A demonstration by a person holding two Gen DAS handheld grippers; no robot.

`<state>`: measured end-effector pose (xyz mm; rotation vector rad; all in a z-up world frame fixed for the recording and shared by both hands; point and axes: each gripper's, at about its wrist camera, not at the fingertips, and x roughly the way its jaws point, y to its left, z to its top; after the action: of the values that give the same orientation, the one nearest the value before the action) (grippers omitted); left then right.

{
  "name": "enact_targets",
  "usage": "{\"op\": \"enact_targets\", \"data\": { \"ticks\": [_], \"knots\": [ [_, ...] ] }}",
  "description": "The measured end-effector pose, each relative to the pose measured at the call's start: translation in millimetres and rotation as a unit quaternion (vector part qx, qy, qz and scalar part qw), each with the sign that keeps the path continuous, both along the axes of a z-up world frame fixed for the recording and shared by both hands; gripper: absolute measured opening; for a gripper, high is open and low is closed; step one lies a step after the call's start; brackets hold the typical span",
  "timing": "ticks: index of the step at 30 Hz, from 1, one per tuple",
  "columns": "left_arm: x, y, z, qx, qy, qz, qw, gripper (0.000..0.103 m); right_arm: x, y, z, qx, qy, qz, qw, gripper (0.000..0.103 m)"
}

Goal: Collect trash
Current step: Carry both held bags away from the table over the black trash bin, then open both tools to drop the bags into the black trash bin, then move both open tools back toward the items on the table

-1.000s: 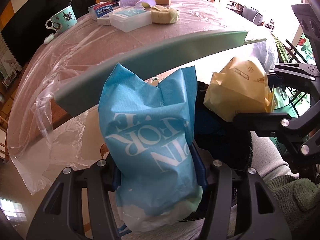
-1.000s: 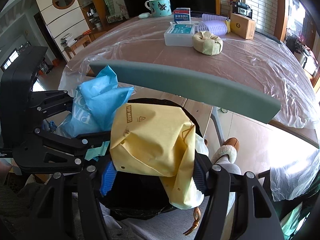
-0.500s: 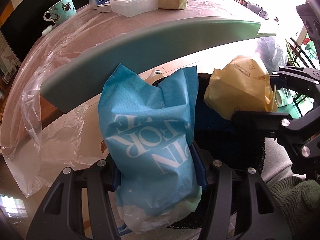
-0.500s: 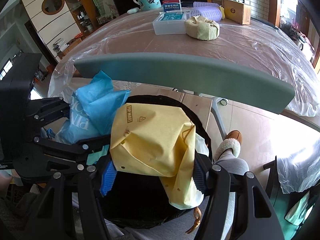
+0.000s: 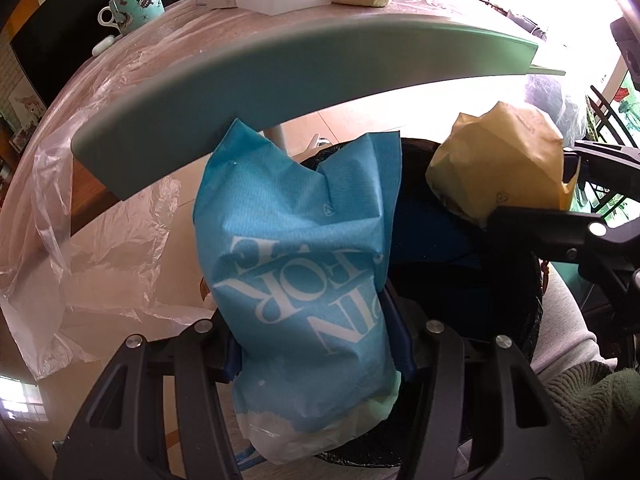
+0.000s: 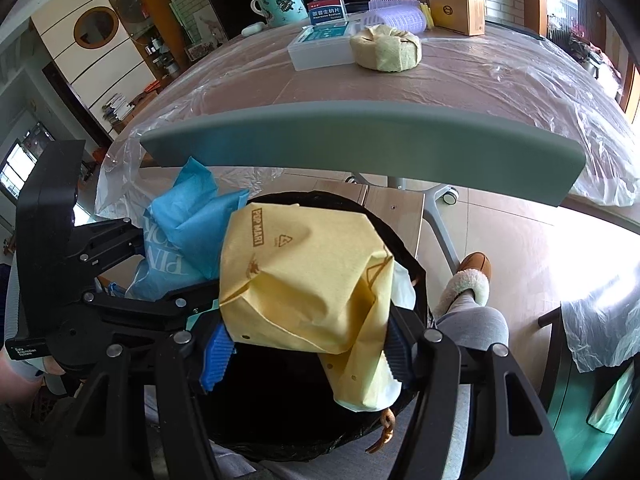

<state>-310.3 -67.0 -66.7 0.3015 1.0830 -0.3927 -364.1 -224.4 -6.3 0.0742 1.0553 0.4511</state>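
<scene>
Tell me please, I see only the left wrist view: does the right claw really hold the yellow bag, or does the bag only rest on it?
Observer: It holds it. In the right wrist view the right claw has a blue pad on each side of the yellow bag, and both pads grip it.
Operator: What is below the bag?
Observer: The black-lined bin. The bag hangs over its open mouth.
Operator: Is anything on the floor near the bin?
Observer: Yes, a foot in a fur-trimmed slipper, to the right of the bin in that view.
</scene>
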Motion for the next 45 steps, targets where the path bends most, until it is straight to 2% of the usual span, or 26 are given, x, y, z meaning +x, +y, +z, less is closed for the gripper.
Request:
{"op": "enact_targets", "data": {
  "ticks": [17,18,20,21,22,23,25,29,33,35,36,38,40,41,44,45],
  "knots": [
    [0.3,-3.0,-6.0,0.009,0.006,-0.008,0.9999,0.056,-2.9,12.9,-2.8,-0.01,0.0,0.003,1.0,0.062],
    [-1.3,-3.1,-4.3,0.004,0.003,-0.015,0.9999,0.057,-3.3,13.6,-2.5,-0.01,0.0,0.005,1.0,0.063],
    [-2.0,0.1,0.0,-0.009,-0.005,-0.015,0.9998,0.07,-5.3,14.4,0.6,-0.008,-0.007,0.004,1.0,0.066],
    [-1.9,1.8,2.4,-0.015,-0.009,-0.013,0.9998,0.08,-5.9,14.4,2.1,-0.007,-0.008,0.004,1.0,0.072],
    [-1.6,4.2,6.1,-0.023,-0.014,-0.011,0.9996,0.086,-7.0,13.7,4.6,-0.005,-0.014,0.001,1.0,0.075],
    [-1.3,5.8,8.5,-0.029,-0.016,-0.011,0.9994,0.086,-8.1,13.1,6.7,-0.003,-0.018,-0.001,1.0,0.079],
    [0.3,8.2,11.8,-0.031,-0.016,-0.008,0.9994,0.086,-10.2,12.7,12.2,-0.007,-0.028,-0.002,1.0,0.079],
    [-3.4,13.5,27.6,-0.032,-0.031,-0.011,0.9989,0.086,-17.1,7.2,34.4,-0.022,-0.073,-0.01,0.997,0.082],
    [-7.5,26.4,68.4,-0.064,-0.068,-0.01,0.9956,0.086,-26.1,-7.3,80.0,-0.029,-0.168,-0.035,0.985,0.095],
    [-7.2,35.5,99.1,-0.089,-0.104,0.002,0.9906,0.087,-32.6,-18.4,108.3,-0.023,-0.231,-0.057,0.971,0.099],
    [-6.0,41.2,116.4,-0.107,-0.128,0.012,0.9859,0.098,-36.3,-24.0,122.5,-0.018,-0.269,-0.071,0.96,0.099],
    [-3.6,51.6,142.0,-0.157,-0.175,0.027,0.9717,0.102,-37.1,-32.4,141.1,-0.009,-0.324,-0.1,0.941,0.099],
    [6.1,58.6,152.6,-0.211,-0.204,0.025,0.9556,0.102,-24.4,-37.1,147.7,-0.008,-0.331,-0.111,0.937,0.099],
    [16.8,57.8,154.3,-0.219,-0.196,0.029,0.9554,0.102,-15.3,-38.0,148.5,-0.009,-0.32,-0.11,0.941,0.099],
    [51.0,48.1,150.0,-0.201,-0.15,0.058,0.9662,0.102,14.1,-37.4,140.7,-0.022,-0.279,-0.098,0.955,0.099],
    [58.3,46.4,147.9,-0.205,-0.144,0.062,0.9661,0.102,23.4,-35.7,135.2,-0.029,-0.268,-0.09,0.959,0.099]
  ]
}}
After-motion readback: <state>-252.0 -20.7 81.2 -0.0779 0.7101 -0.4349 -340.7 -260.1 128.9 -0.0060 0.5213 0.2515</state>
